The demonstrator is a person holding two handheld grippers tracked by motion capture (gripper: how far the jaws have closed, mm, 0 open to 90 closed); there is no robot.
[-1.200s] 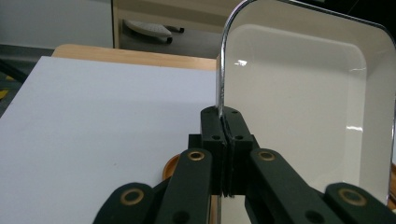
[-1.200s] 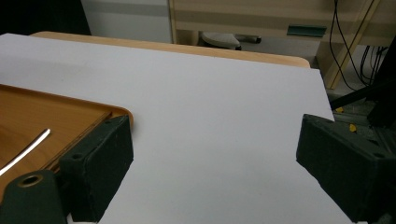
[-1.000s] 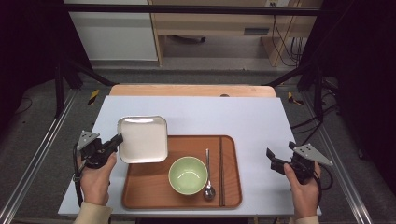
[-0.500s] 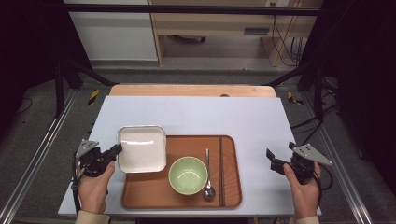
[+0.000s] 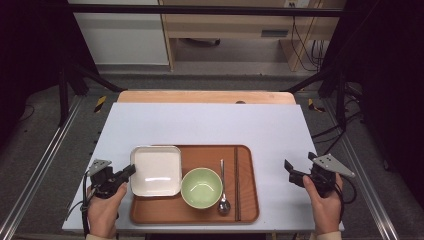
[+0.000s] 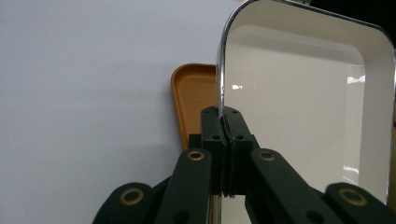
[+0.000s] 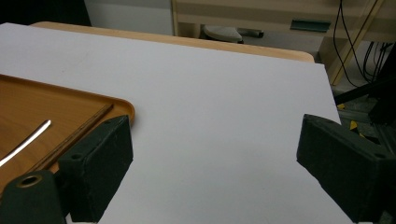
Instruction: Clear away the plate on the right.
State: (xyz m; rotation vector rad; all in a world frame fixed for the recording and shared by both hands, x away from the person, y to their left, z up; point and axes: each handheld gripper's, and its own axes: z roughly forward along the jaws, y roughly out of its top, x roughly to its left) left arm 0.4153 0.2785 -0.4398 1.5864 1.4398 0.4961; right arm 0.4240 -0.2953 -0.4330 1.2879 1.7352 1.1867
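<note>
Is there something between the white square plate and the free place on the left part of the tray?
Nothing visible is. The left gripper grips the white square plate over the tray; the green bowl sits beside it.

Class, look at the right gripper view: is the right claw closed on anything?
No. The right claw stands wide open, with bare white table between its two black jaws.

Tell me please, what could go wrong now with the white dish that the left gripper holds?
1. The left gripper pinches the white square dish only at its thin rim, so the dish may slip or tilt out.
2. The dish overhangs the left edge of the tray; released there, it could rock or tip off.
3. The green bowl sits close beside it; a sideways push might knock it.
</note>
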